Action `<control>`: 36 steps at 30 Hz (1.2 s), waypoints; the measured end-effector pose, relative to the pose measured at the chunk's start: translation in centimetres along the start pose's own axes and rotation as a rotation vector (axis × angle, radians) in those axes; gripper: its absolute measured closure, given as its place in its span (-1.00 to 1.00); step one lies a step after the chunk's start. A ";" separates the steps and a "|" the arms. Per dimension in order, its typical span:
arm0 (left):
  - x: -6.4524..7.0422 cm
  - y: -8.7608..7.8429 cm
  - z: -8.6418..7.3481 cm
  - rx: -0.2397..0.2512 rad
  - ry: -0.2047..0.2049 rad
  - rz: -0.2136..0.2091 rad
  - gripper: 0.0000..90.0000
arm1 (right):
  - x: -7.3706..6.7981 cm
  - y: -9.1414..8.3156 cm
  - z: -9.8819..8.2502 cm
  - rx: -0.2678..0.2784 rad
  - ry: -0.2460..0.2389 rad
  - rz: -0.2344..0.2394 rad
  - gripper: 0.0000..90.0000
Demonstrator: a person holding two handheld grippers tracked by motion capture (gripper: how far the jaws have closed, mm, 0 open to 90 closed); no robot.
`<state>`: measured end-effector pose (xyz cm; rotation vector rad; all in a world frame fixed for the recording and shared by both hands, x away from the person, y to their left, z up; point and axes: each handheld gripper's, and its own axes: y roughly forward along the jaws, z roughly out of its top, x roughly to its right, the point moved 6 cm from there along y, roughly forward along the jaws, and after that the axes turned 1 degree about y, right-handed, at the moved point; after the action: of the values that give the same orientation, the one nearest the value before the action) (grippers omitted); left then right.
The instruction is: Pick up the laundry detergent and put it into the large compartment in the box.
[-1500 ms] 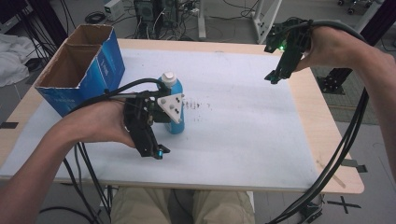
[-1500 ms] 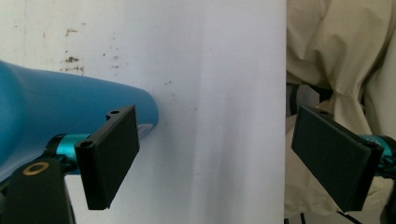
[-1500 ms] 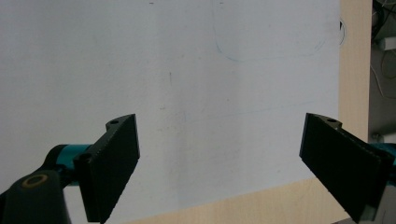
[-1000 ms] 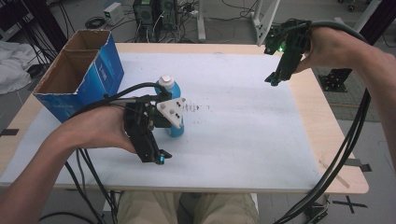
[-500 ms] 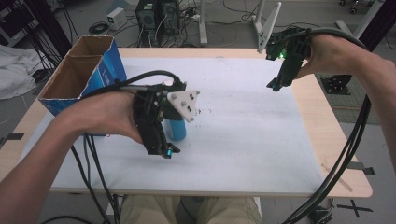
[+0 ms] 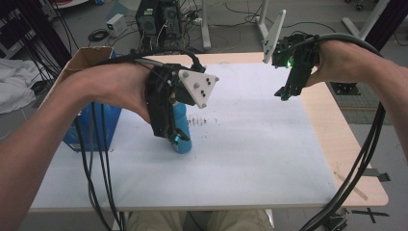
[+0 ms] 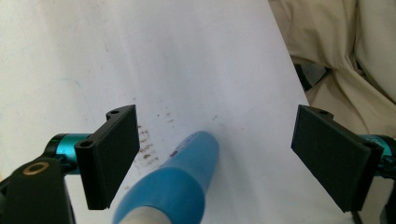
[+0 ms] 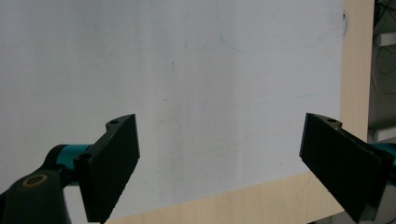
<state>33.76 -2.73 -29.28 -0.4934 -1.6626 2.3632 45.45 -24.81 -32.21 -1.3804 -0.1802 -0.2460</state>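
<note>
A: From the high view, where is the blue plastic bottle (image 6: pixel 182 129)?

B: Upright on the white-covered desk (image 6: pixel 250 144), under the left hand-held gripper (image 6: pixel 168 134). A blue cardboard box (image 6: pixel 91 126) sits at the desk's left edge. The right hand-held gripper (image 6: pixel 285 92) hangs over the far right side.

A: And the left gripper view?

B: The jaws stand wide apart, with the bottle (image 7: pixel 180 179) between them, touching neither.

A: The right gripper view?

B: Its jaws are spread too, over bare white sheet (image 8: pixel 201 93) and the wooden desk edge (image 8: pixel 261 200).

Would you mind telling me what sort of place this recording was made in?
Probably a lab or workshop: a computer tower and loose cables sit on the floor behind a plain table, where a blue bottle stands.
</note>
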 end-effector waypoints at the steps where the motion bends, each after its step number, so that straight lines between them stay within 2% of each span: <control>1: -0.2 -0.1 -0.1 -0.015 0.046 -0.010 -0.66 | -0.2 -0.2 0.0 -0.001 -0.012 -0.008 -0.75; 2: -0.2 -0.1 -0.1 -0.015 0.046 -0.010 -0.66 | -0.3 -0.2 0.0 0.000 -0.018 -0.011 -0.75; 5: -0.7 -0.5 -0.4 -0.037 0.118 -0.034 -0.66 | -0.5 -0.5 0.2 0.001 -0.030 -0.020 -0.75; 6: -0.7 -0.5 -0.4 -0.037 0.118 -0.034 -0.66 | -0.5 -0.5 0.2 0.001 -0.030 -0.020 -0.75; 9: -1.2 -1.1 -0.8 -0.003 0.146 -0.062 -0.66 | -0.8 -0.5 0.3 0.002 -0.038 -0.023 -0.75; 11: -1.3 -1.1 -1.1 0.001 0.193 -0.072 -0.66 | -0.8 -0.5 0.3 -0.006 -0.047 -0.021 -0.75; 12: -1.3 -1.1 -1.1 0.001 0.193 -0.072 -0.66 | -0.9 -0.4 0.4 -0.009 -0.049 -0.022 -0.75; 13: -1.3 -0.9 -1.4 -0.008 0.215 -0.083 -0.66 | -0.9 -0.4 0.4 -0.015 -0.049 -0.022 -0.75; 14: -1.3 -0.9 -1.4 -0.008 0.215 -0.083 -0.66 | -0.9 -0.3 0.4 -0.013 -0.052 -0.022 -0.75; 15: -1.6 -0.6 -1.9 -0.023 0.237 -0.076 -0.66 | -0.9 -0.3 0.5 -0.014 -0.056 -0.021 -0.75; 21: -1.9 -0.5 -3.2 -0.015 0.277 -0.102 -0.66 | -1.0 -0.3 0.6 -0.024 -0.061 -0.024 -0.75; 22: -2.0 -0.5 -3.5 -0.020 0.292 -0.102 -0.66 | -1.0 -0.3 0.6 -0.024 -0.061 -0.024 -0.75; 23: -2.4 -0.6 -4.0 -0.017 0.333 -0.100 -0.66 | -1.0 -0.3 0.6 -0.014 -0.051 -0.027 -0.75; 28: -2.9 -0.7 -5.1 -0.021 0.372 -0.116 -0.66 | -0.8 -0.1 0.6 -0.011 -0.041 -0.019 -0.75; 29: -3.1 -0.6 -5.5 -0.038 0.403 -0.125 -0.66 | -0.7 -0.1 0.5 -0.011 -0.040 -0.017 -0.75; 36: -3.7 0.3 -6.5 -0.068 0.434 -0.160 -0.66 | -0.4 0.1 0.6 -0.009 -0.035 -0.011 -0.75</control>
<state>39.73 1.46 -30.99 -0.7886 -1.5171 1.9204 45.13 -24.18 -32.33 -1.3940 -0.2162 -0.2319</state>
